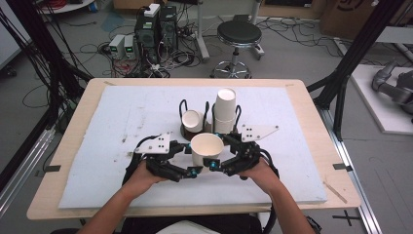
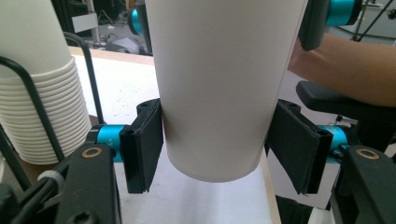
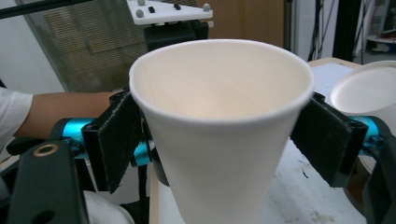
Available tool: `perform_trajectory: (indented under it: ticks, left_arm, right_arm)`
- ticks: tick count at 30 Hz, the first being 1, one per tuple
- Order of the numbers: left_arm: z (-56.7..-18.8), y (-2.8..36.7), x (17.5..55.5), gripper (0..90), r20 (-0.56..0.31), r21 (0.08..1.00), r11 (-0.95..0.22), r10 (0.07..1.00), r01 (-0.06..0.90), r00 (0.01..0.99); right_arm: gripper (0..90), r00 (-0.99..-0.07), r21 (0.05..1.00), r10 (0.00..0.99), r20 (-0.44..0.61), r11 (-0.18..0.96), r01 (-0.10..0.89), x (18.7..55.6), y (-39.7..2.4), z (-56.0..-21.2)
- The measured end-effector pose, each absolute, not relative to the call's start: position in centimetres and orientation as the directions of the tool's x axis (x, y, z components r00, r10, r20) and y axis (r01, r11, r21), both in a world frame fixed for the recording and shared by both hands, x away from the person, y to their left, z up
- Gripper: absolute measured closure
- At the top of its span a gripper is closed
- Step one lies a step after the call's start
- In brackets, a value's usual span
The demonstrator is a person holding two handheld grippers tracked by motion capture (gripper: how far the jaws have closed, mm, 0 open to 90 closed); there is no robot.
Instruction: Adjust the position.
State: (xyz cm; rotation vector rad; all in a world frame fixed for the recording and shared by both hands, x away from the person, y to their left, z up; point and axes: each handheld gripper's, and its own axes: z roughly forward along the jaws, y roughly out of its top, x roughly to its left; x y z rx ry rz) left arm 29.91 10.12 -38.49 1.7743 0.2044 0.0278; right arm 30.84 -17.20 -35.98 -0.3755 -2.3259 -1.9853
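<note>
Status: one paper cup (image 1: 207, 146) is out of the wire holder (image 1: 184, 105) and is carried upright and mouth-up over the white board (image 1: 122, 122), toward 6 o'clock of the table. The holder sits at 12 o'clock of the cup, near but apart. It is loaded with a tall cup stack (image 1: 225, 109) and a shorter stack (image 1: 192, 119) at the tall one's 9 o'clock. Pulling a single cup is judged done. Passing it between hands or setting it down is judged still open, since no loose cup is seen parked on the board.

Left gripper (image 2: 215, 140): clenched on the cup's lower wall, with a pad (image 2: 144, 140) pressed against each side. The cup base appears clear of the board.

Right gripper (image 3: 224, 140): jaws spread wide around the cup's upper wall just under the rim, with a pad (image 3: 116, 140) at each flank. Whether the pads press or merely sit alongside cannot be told. The rim is not deformed.

Pose: both forearms are brought in from 6 o'clock. The left hand sits at the cup's 8 o'clock and the right hand at its 4 o'clock. Both grippers are angled inward to meet at the cup, roughly level.
</note>
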Motion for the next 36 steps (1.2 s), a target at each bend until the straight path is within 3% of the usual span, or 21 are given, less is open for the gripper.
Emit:
perform_trajectory:
  ticks: [3, 8, 16, 26, 36]
  left_arm:
    - [-38.5, 9.9, 29.8, 36.6, -0.087, 0.971, -0.206, 0.150, 0.118, 0.985]
    - [-38.6, 9.8, 29.8, 36.0, -0.087, 0.971, -0.206, 0.155, 0.118, 0.984]
    - [-38.7, 10.5, 30.2, 28.2, -0.090, 0.971, -0.198, 0.219, 0.134, 0.971]
    - [-37.3, 13.8, 30.8, 20.1, -0.097, 0.987, -0.092, 0.321, 0.133, 0.942]
    - [-35.9, 17.0, 31.6, 19.8, -0.072, 0.994, -0.051, 0.410, 0.101, 0.909]
  right_arm:
    - [26.2, -0.973, 0.968, 0.130, 0.191, 0.141, 0.208, 30.8, -17.1, -36.0]
    - [29.3, -0.978, 0.972, 0.134, 0.161, 0.148, 0.180, 30.7, -17.2, -35.9]
    - [30.8, -0.977, 0.975, 0.190, 0.098, 0.180, 0.133, 30.8, -17.7, -35.7]
    - [31.5, -0.969, 0.970, 0.243, 0.038, 0.225, 0.095, 31.2, -18.7, -35.6]
    - [31.6, -0.951, 0.968, 0.307, 0.037, 0.224, 0.110, 31.2, -20.6, -35.8]
